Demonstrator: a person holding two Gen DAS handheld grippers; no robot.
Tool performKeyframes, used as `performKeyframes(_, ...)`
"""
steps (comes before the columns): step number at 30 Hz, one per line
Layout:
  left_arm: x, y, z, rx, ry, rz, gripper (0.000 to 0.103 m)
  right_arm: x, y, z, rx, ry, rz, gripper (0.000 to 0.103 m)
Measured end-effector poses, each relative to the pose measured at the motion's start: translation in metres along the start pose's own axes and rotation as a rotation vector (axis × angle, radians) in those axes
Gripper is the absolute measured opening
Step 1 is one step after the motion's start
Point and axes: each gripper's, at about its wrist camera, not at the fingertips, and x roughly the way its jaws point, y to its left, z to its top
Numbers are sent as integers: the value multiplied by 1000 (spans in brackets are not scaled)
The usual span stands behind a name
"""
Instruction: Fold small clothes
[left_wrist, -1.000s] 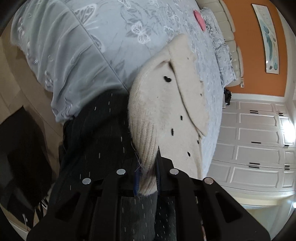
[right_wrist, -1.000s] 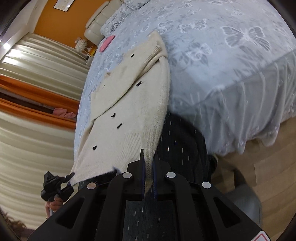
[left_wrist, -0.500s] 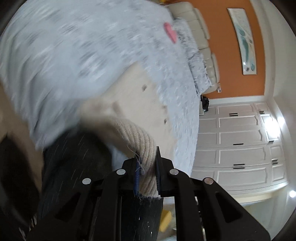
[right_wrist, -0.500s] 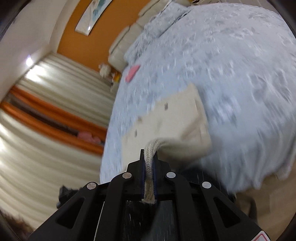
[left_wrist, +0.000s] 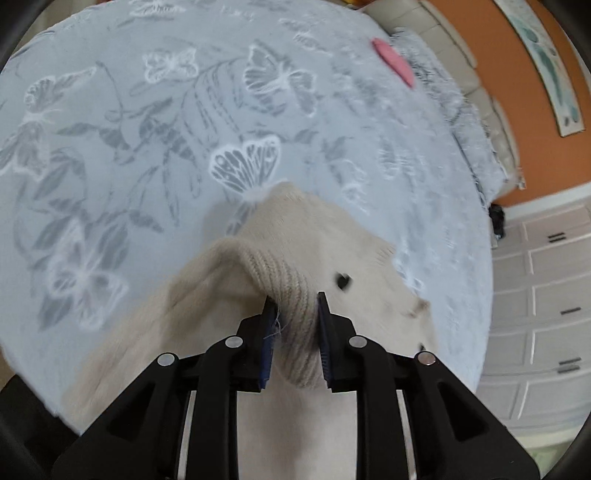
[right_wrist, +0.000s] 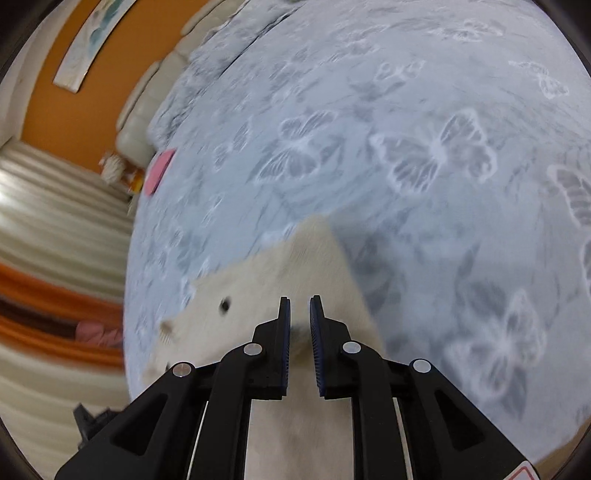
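Cream cardigan now folded on bed; left claw gripping ribbed hem, right claw newly parted.

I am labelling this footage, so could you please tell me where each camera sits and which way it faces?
Left wrist view: sits on the left gripper, looking along its fingers over the cream knitted cardigan onto the pale blue butterfly-print bedspread; only the black fingers show, clamping a ribbed edge.
Right wrist view: sits on the right gripper, facing the same bed towards an orange wall; its fingers show, slightly parted.
Shared: cardigan, bedspread, pink flat object.
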Motion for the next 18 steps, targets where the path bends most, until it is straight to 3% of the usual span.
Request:
performKeyframes(4,18,4,15,-32,-6,-8,26,-5,8,14,-40,-74,-25,15)
performKeyframes(5,17,4,15,-39,-22,-10,28,-10,12,12,-52,-92,-18,23)
performKeyframes(6,13,2,16,-41,-46,-18,33,-15,18,6,-76,-118,-16,40)
performKeyframes(8,2,-10,17,-6,-139,-51,43,-14,30,-3,-136,-140,-35,61)
performKeyframes(11,8,-29,20,82,-197,-11,64,14,47,-17,-315,-85,-126,66)
performKeyframes(14,28,-34,21,123,-168,51,67,49,49,-28,-419,24,-212,67)
performKeyframes(15,34,-31,21,121,-154,53,67,55,51,-31,-446,34,-217,54)
performKeyframes(17,39,-29,18,167,-158,67,61,56,57,-34,-499,41,-213,10)
performKeyframes(18,39,-30,18,198,-165,93,46,54,59,-32,-498,46,-202,10)
